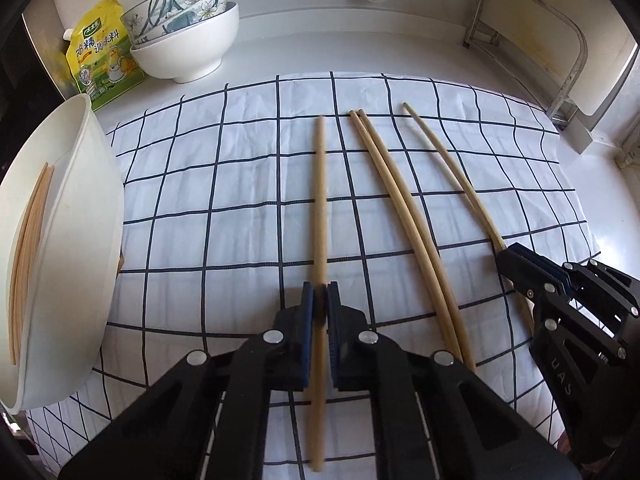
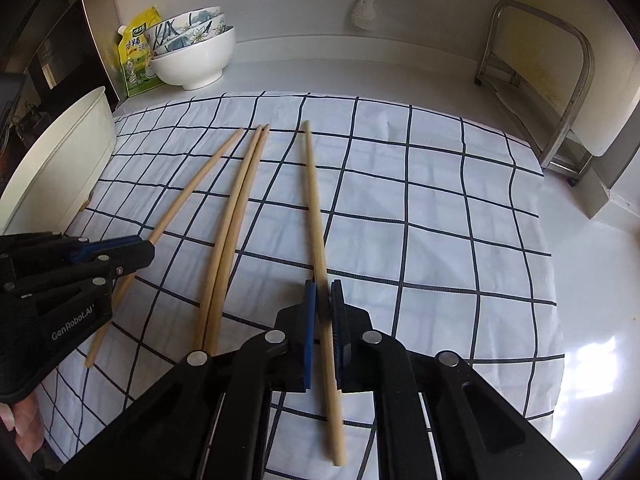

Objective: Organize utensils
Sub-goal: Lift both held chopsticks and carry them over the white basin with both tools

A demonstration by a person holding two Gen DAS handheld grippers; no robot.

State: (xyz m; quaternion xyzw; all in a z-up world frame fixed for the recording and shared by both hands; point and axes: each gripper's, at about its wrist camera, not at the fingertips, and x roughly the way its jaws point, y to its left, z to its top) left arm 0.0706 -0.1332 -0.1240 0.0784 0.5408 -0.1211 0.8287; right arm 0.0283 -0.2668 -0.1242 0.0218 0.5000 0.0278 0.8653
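Observation:
Several wooden chopsticks lie on a white checked cloth (image 1: 224,184). My left gripper (image 1: 319,300) is shut on the leftmost chopstick (image 1: 320,200), which also shows in the right wrist view (image 2: 192,188). My right gripper (image 2: 324,300) is shut on the rightmost chopstick (image 2: 316,208), seen in the left wrist view (image 1: 452,164) too. A pair of chopsticks (image 1: 396,200) lies between them, touching side by side (image 2: 236,208). A white tub (image 1: 80,200) at the left holds several chopsticks (image 1: 32,232).
Stacked bowls (image 1: 188,36) and a yellow seasoning pouch (image 1: 104,56) stand at the back left. A metal rack (image 1: 560,60) stands at the back right. The cloth (image 2: 440,240) extends to the right on a white counter (image 2: 600,280).

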